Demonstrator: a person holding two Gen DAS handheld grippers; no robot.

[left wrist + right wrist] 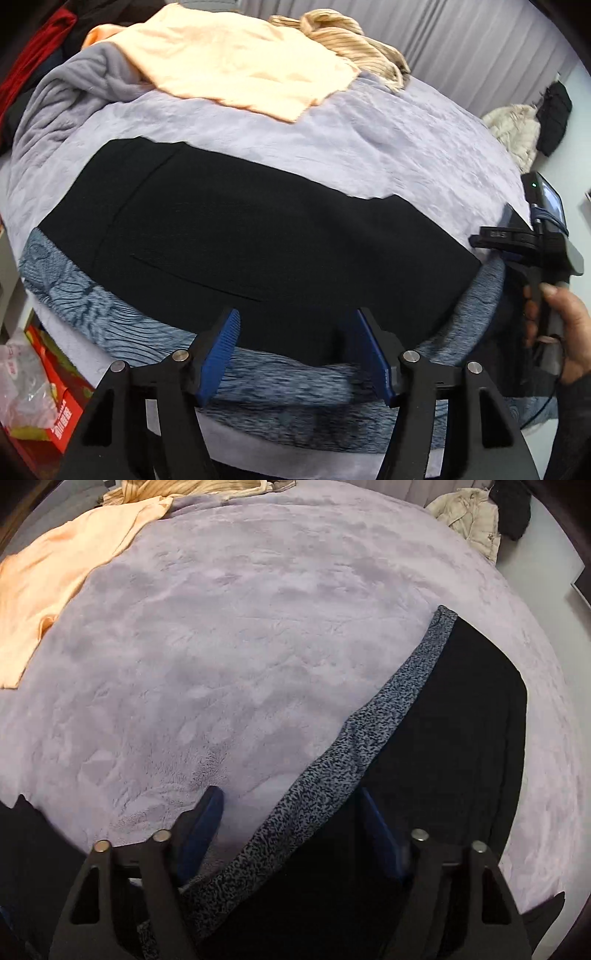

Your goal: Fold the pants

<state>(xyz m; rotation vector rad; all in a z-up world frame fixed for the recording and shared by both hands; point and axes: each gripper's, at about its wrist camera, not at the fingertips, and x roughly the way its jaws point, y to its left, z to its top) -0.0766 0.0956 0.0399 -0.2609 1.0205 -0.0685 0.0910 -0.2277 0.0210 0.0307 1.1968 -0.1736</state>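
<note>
Black pants (258,229) lie flat across the lilac blanket (369,147), with a speckled blue-grey band (122,317) along their near edge. My left gripper (297,350) hovers open over that edge, nothing between its blue pads (221,350). At the right, a person's hand (565,332) holds the other gripper's handle near the pants' end. In the right wrist view the pants (461,738) run diagonally, the speckled band (369,731) passing beneath my right gripper (291,830). It stands open, one finger over the blanket (221,646) and one over black cloth.
A peach cloth (236,62) and a beige ribbed garment (343,33) lie at the bed's far side. A cream jacket (513,129) and a dark bag (554,114) sit beyond the right edge. A red box (55,402) and plastic wrap are on the floor at the left.
</note>
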